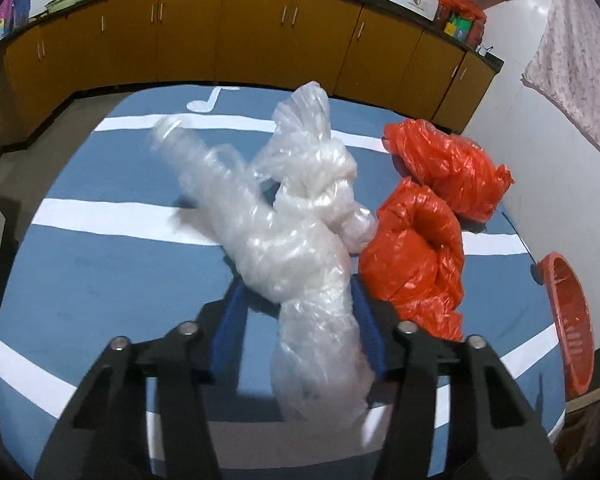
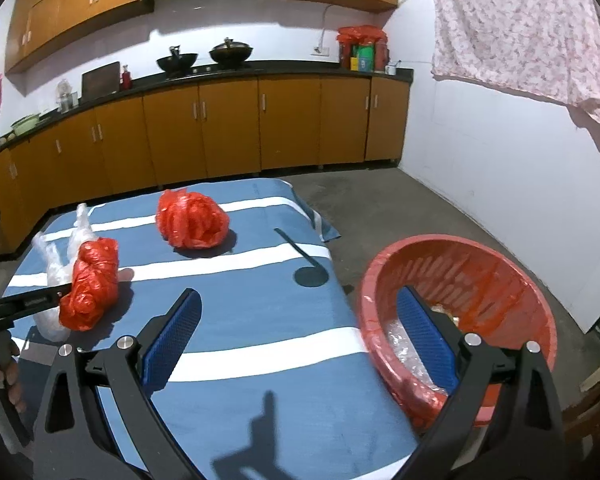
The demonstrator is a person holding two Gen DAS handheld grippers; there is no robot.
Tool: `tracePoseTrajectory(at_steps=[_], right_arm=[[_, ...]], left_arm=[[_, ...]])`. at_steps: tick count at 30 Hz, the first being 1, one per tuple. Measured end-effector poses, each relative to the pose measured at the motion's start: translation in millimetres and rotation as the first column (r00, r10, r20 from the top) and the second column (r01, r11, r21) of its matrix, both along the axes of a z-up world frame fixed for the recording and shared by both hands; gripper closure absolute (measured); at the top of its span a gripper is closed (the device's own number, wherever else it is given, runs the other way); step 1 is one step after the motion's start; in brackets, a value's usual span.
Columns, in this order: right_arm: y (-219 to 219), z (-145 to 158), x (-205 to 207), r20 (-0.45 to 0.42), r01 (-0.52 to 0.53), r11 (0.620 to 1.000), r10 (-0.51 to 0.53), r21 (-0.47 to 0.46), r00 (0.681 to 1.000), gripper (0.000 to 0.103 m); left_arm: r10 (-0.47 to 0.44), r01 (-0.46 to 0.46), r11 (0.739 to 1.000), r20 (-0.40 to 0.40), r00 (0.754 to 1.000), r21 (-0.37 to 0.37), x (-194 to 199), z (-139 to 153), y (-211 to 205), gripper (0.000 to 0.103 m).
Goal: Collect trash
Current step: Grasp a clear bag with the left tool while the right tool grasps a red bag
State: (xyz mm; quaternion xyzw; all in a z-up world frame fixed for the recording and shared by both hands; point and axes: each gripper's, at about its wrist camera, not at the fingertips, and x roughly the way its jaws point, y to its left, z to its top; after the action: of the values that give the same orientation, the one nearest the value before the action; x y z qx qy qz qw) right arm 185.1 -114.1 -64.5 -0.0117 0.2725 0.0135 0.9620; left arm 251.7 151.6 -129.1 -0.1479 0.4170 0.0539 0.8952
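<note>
Between my left fingers (image 1: pixel 298 320) hangs a pinched clear plastic bag (image 1: pixel 300 248) above the blue striped bench (image 1: pixel 100 272), so I should carry it high over the red bags to the red basket (image 2: pixel 512 276), where my right fingers (image 2: pixel 304 336) wait spread and empty.

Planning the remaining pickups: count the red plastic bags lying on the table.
2. One crumpled red plastic bag sits near the table's far edge; another lies nearer, against the clear plastic bag at the left gripper. Others may be hidden behind these.
</note>
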Motion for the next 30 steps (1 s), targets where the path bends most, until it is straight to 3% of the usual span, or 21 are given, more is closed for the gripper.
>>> tracePoseTrajectory(at_steps=[1, 5, 16, 25, 27, 30], right_arm=[[4, 1, 0, 0.0, -0.012, 1.0, 0.012, -0.003, 1.0, 0.006], [22, 2, 3, -0.008, -0.067, 0.998, 0.067, 0.008, 0.998, 0.006], [108, -13, 33, -0.089, -0.242, 0.966, 0.249, 0.087, 0.964, 0.006], [178, -38, 69, -0.186, -0.286, 0.953, 0.3, 0.096, 0.936, 0.006], [183, -43, 75, -0.207, -0.287, 0.954, 0.299, 0.087, 0.931, 0.009], [188, -51, 81, -0.24, -0.295, 0.952, 0.307, 0.083, 0.921, 0.025]], left_arm=[[0.0, 0.0, 1.0, -0.001, 1.0, -0.007, -1, 0, 2, 0.067], [0.002, -0.002, 1.0, 0.009, 1.0, 0.006, -12, 0, 12, 0.07], [0.102, -0.103, 0.992, 0.012, 0.995, 0.07, -55, 0, 72, 0.068], [0.112, -0.112, 0.991, -0.004, 0.994, 0.068, -51, -5, 96, 0.065], [0.108, -0.108, 0.992, -0.003, 0.994, 0.063, -50, -6, 97, 0.063], [0.093, -0.093, 0.994, -0.002, 0.996, 0.056, -46, -7, 98, 0.061]])
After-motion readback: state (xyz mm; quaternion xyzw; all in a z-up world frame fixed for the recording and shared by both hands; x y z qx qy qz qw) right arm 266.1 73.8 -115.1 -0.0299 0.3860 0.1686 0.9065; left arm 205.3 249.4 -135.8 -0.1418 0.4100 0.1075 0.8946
